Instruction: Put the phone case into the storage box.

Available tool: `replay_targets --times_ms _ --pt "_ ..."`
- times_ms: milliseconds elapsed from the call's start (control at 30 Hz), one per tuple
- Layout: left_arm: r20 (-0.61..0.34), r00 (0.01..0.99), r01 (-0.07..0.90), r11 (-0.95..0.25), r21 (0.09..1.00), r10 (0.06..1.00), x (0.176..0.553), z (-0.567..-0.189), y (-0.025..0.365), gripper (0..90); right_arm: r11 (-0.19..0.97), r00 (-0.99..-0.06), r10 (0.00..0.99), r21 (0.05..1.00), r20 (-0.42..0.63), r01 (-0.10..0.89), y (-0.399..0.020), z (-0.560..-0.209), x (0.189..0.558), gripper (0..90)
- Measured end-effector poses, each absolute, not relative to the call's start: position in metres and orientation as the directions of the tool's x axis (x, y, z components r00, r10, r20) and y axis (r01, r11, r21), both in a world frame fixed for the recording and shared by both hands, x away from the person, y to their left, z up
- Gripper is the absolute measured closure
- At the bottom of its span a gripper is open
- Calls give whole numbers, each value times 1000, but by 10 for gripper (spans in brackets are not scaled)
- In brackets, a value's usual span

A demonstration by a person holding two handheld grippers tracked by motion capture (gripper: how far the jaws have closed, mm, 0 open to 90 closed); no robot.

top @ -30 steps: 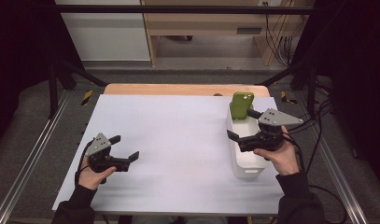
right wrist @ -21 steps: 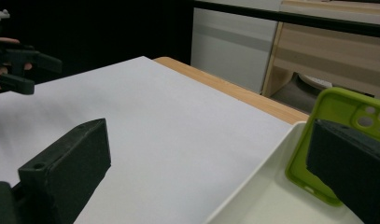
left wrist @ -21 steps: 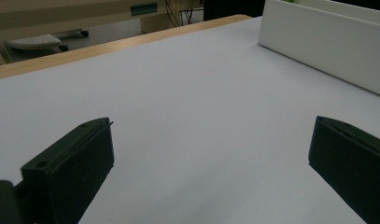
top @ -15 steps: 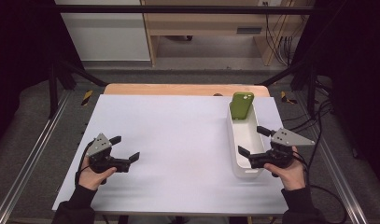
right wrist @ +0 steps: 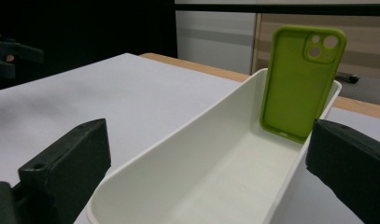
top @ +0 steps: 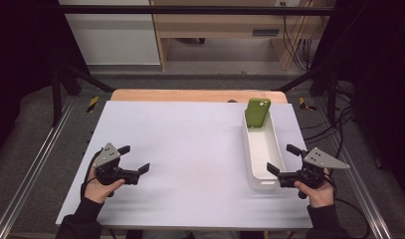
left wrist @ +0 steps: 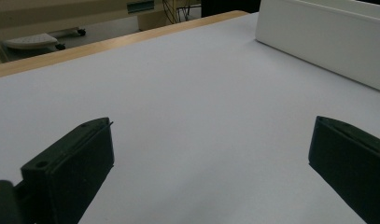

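Observation:
A green phone case leans upright against the far end wall of a long white tray on the right of the table. My right gripper is open at the tray's near right corner and holds nothing; in the right gripper view its jaws stand on either side of the tray's near end. My left gripper rests open at the near left over bare white table, with nothing between its jaws. The tray's side wall shows far off in the left gripper view.
A white sheet covers the table, with a wooden edge at the far side. Metal rails run along both sides. Cables lie on the floor at the right. A cabinet and shelf stand beyond the table.
My right gripper has drawn back from the tray's far end near the phone case to the near right corner. The green case stays leaning in the tray. The left gripper has not moved.

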State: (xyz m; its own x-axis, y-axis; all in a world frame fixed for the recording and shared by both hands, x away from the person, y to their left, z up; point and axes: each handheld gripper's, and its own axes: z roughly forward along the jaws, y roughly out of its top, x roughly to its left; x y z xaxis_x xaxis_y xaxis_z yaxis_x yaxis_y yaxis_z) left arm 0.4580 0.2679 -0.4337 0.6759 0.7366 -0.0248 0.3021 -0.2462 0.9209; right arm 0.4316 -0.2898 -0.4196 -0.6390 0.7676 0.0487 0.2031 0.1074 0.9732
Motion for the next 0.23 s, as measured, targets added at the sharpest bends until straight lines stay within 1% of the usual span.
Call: replay_targets --times_ms 233 --pt "-21 683 303 -257 918 730 458 -434 267 0 105 -646 761 973 54 205 -291 -419 430 4"
